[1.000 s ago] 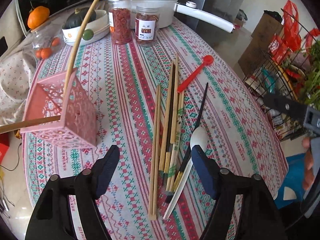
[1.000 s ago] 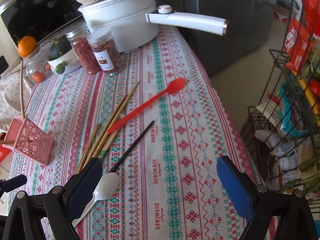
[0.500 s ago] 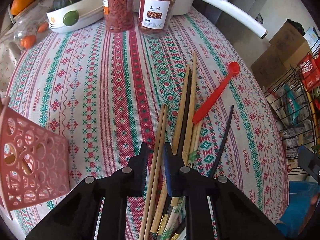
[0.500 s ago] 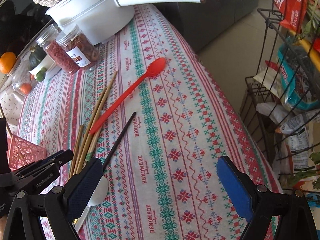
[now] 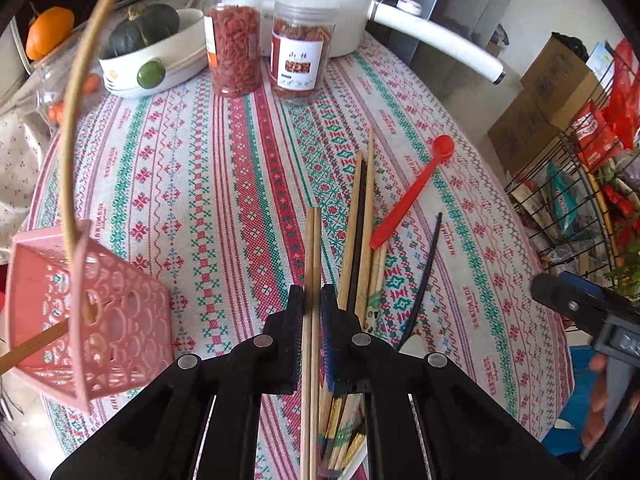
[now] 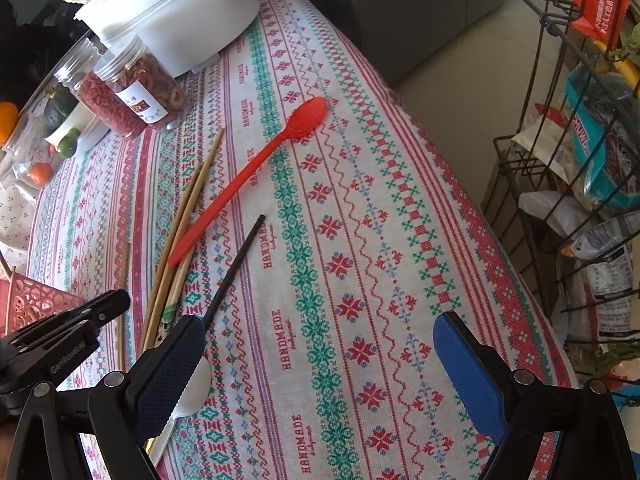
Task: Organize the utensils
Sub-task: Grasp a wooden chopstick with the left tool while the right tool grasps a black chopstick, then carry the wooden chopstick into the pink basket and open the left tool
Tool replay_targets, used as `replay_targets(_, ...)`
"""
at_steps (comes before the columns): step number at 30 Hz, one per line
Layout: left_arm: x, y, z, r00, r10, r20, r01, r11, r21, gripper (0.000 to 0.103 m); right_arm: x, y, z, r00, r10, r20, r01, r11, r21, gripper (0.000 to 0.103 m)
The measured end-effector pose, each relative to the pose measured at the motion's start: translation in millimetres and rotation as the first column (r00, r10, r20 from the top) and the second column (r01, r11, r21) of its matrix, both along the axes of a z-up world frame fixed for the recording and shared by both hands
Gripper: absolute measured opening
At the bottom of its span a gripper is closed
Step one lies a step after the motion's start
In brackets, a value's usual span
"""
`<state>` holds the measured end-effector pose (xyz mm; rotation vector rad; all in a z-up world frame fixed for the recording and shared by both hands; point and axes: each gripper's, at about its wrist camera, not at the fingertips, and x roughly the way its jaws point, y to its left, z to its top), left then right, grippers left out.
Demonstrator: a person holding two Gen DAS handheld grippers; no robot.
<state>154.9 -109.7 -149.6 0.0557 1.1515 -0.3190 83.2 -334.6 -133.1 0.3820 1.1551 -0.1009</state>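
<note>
Black gripper (image 6: 320, 364), blue ribbed pads (image 6: 468, 364), silver rivets.

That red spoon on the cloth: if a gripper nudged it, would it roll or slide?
The red spoon looks like thin plastic, so probably light. It lies flat with its handle tip over the chopsticks, so a nudge would likely slide or pivot it, not roll it.

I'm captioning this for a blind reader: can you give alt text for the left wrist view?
The left gripper is shut on a pair of wooden chopsticks on a patterned tablecloth. A pink basket sits left; more chopsticks and a red spoon lie right.
</note>
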Motion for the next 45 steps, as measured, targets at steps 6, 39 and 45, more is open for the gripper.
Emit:
replay_targets(6, -42, 29, 51, 0.993, -0.042, 0.106, 0.049, 0.997, -0.064, 0.009, 11, 7, -12, 0.999, -0.007, -0.040, 0.007, 1.000, -0.004, 0.095)
replay_targets(39, -111, 104, 86, 0.970, 0.010, 0.243, 0.036, 0.982, -0.183, 0.009, 49, 44, -52, 0.990, -0.131, -0.048, 0.138, 0.964, 0.226, 0.005)
replay_targets(45, -119, 107, 103, 0.950, 0.016, 0.312, 0.044, 0.982, -0.186, 0.008, 27, 37, 3, 0.985, -0.085, 0.148, 0.046, 0.967, 0.249, 0.005)
